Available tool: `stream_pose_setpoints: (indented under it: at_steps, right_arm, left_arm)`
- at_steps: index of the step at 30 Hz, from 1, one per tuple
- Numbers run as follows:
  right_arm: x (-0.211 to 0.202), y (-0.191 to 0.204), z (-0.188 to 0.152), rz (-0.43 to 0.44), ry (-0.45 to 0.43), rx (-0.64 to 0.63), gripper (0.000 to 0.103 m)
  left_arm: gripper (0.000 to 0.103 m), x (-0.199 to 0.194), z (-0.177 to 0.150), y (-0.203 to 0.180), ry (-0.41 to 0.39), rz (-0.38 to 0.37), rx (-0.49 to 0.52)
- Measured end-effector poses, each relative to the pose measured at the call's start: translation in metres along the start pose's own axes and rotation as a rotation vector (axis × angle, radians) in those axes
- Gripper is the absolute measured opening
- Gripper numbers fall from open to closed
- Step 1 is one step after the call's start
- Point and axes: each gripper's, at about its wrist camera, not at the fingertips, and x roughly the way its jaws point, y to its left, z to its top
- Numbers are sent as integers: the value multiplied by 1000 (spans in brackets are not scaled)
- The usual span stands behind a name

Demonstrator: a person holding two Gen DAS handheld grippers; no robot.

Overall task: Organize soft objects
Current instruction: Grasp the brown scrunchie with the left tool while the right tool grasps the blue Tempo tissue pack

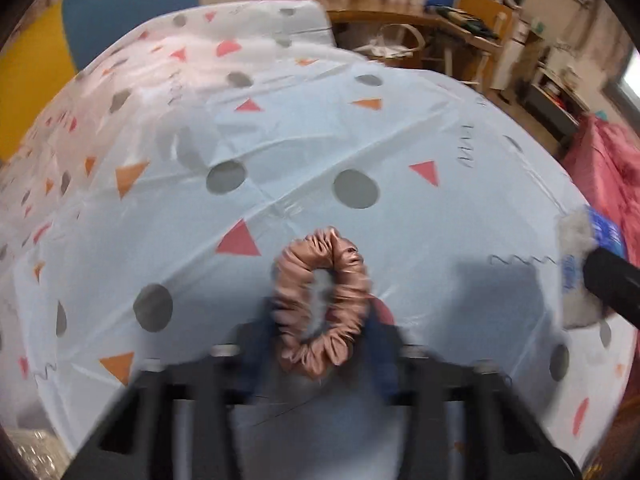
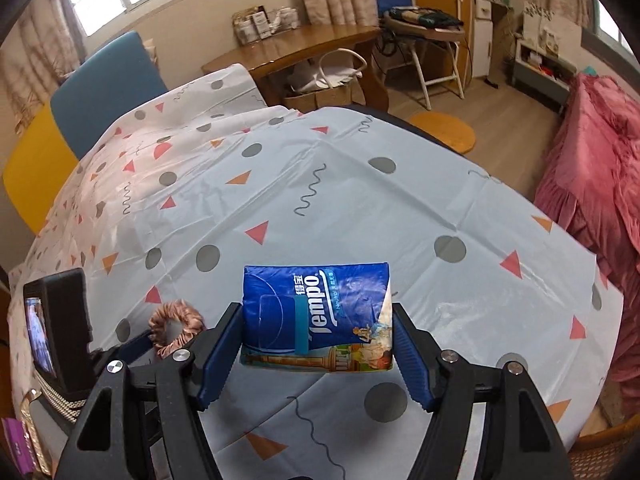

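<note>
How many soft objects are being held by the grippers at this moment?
2. The pink scrunchie is in the left hand-held gripper; the blue tissue pack is in the right hand-held gripper. Others may be out of view.

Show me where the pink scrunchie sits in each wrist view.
Left wrist: pink scrunchie low centre, between the left tongs.
Right wrist: scrunchie lower left, left of the tissue pack.
Shared landmark: blue chair back at upper left.
</note>
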Motion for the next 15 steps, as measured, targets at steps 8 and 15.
stream_pose_setpoints:
  at_steps: [8,15]
  right_arm:
    - [16,27,-13,45,74,-144,72]
    - [27,83,-44,153,152,-421,72]
  left_arm:
    - [16,-45,-8,40,-25,28,-75]
    - [16,-111,5,100,-80,96,-215]
